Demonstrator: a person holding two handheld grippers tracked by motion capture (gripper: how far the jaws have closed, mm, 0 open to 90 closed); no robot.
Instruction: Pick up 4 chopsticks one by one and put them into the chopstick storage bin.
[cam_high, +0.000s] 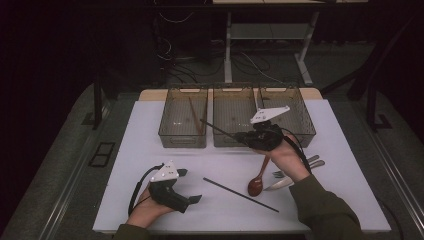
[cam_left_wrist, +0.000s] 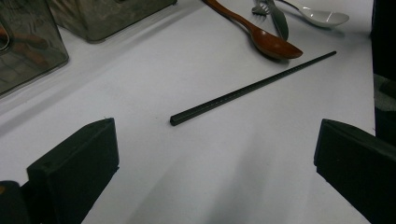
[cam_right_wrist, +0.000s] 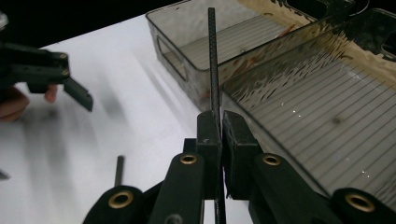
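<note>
My right gripper (cam_high: 240, 136) hangs over the front edge of the middle clear bin (cam_high: 234, 142), shut on a thin black chopstick (cam_high: 217, 127) that points up and left. In the right gripper view the jaws (cam_right_wrist: 220, 116) pinch this chopstick (cam_right_wrist: 213, 60), whose tip reaches over the left bin (cam_right_wrist: 187, 46). A second black chopstick (cam_high: 240, 195) lies flat on the white table. My left gripper (cam_high: 190, 186) rests near the table's front left, open and holding nothing. In the left gripper view that chopstick (cam_left_wrist: 252, 86) lies ahead of the wide-apart jaws (cam_left_wrist: 215, 135).
Three clear bins stand in a row at the back; the left one (cam_high: 182, 117) holds brown chopsticks, and the right one (cam_high: 292, 112) is beside the middle one. A wooden spoon (cam_high: 257, 182), a white spoon (cam_high: 280, 184) and a fork (cam_high: 295, 167) lie under my right forearm.
</note>
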